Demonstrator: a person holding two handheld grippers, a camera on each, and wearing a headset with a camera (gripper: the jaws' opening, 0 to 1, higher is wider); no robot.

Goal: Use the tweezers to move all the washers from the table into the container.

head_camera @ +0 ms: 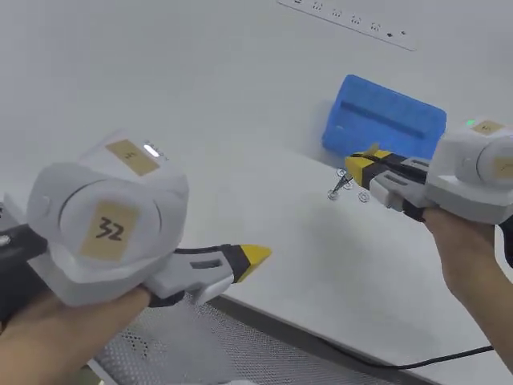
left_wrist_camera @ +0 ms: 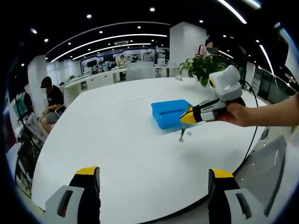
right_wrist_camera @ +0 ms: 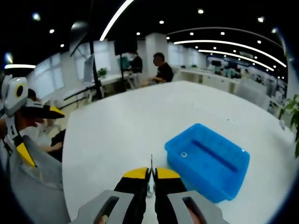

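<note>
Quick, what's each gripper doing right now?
Left gripper: open, holding nothing.
Right gripper: shut on the tweezers.

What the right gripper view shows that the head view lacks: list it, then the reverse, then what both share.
Right gripper view adds: what looks like one washer lying inside the blue container, and people in the background. Head view adds: washers on the white table beside the tip of the tweezers, a power strip, and a black cable. Shared: table, container, right gripper shut on the tweezers, and left gripper.
</note>
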